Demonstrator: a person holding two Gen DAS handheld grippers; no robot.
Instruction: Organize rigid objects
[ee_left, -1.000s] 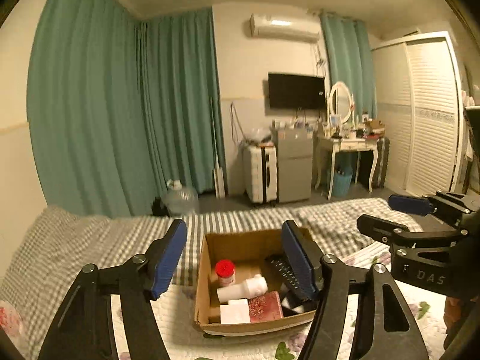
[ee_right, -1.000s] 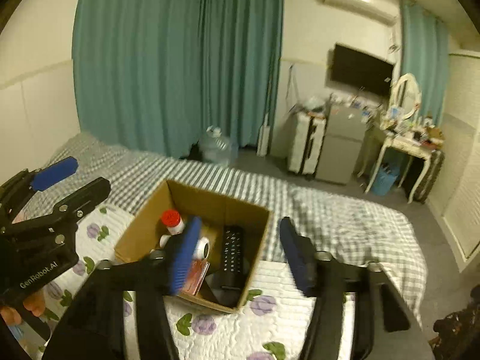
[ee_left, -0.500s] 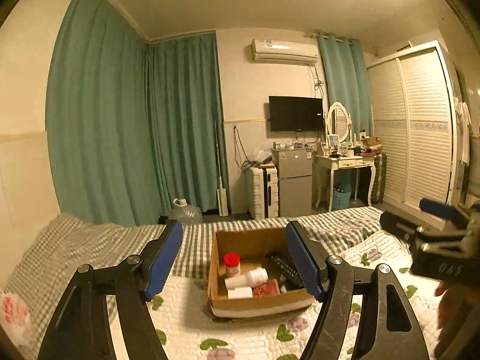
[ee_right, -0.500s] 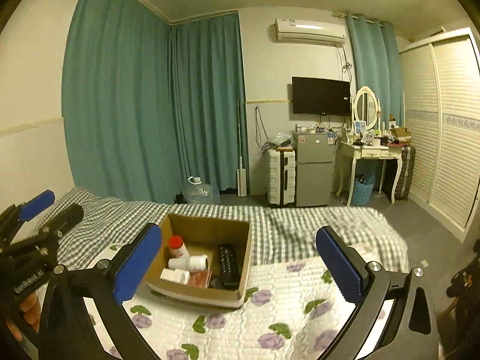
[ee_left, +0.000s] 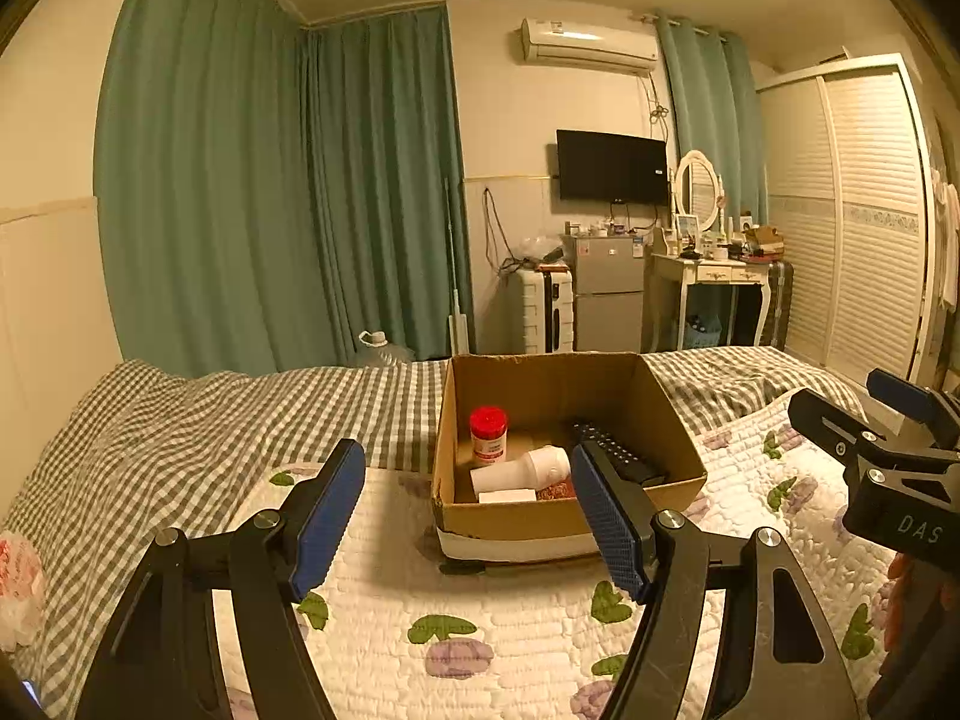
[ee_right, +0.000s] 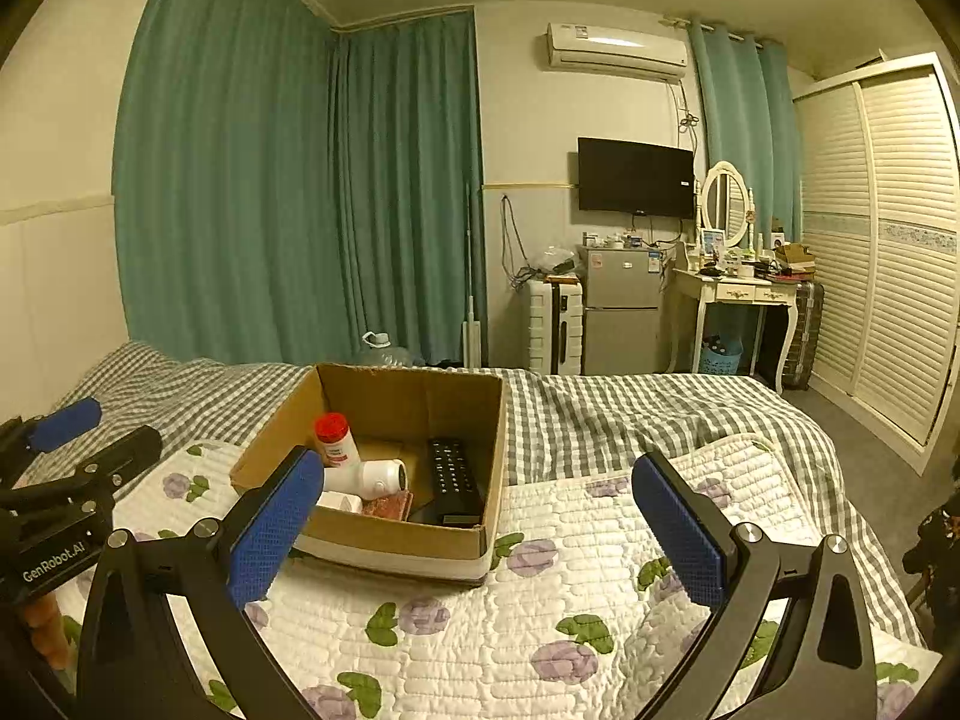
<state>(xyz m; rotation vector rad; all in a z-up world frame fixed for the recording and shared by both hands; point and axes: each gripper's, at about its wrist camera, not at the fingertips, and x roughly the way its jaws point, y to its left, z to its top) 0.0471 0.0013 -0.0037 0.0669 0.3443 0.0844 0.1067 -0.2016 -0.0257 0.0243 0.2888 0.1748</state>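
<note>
A cardboard box (ee_left: 540,519) (ee_right: 396,534) sits on the flowered quilt on the bed. Inside it are a red-capped jar (ee_left: 488,433) (ee_right: 333,439), a white bottle lying on its side (ee_left: 522,468) (ee_right: 367,475), a black remote (ee_left: 618,456) (ee_right: 451,473), a small white box (ee_left: 507,496) and a reddish item (ee_right: 389,504). My left gripper (ee_left: 468,516) is open and empty, held back from the box. My right gripper (ee_right: 477,534) is wide open and empty, also back from the box; it also shows in the left wrist view (ee_left: 870,426).
The bed has a grey checked blanket (ee_right: 630,414) beyond the quilt (ee_right: 570,600). A water jug (ee_right: 384,351), suitcase (ee_right: 555,324), small fridge (ee_right: 621,306), dressing table (ee_right: 732,294) and wardrobe (ee_right: 888,252) stand beyond the bed. Green curtains (ee_right: 300,198) cover the far wall.
Both grippers have pulled back and up from the box, which now looks farther away. The right gripper's jaws opened wider. The box contents have not moved.
</note>
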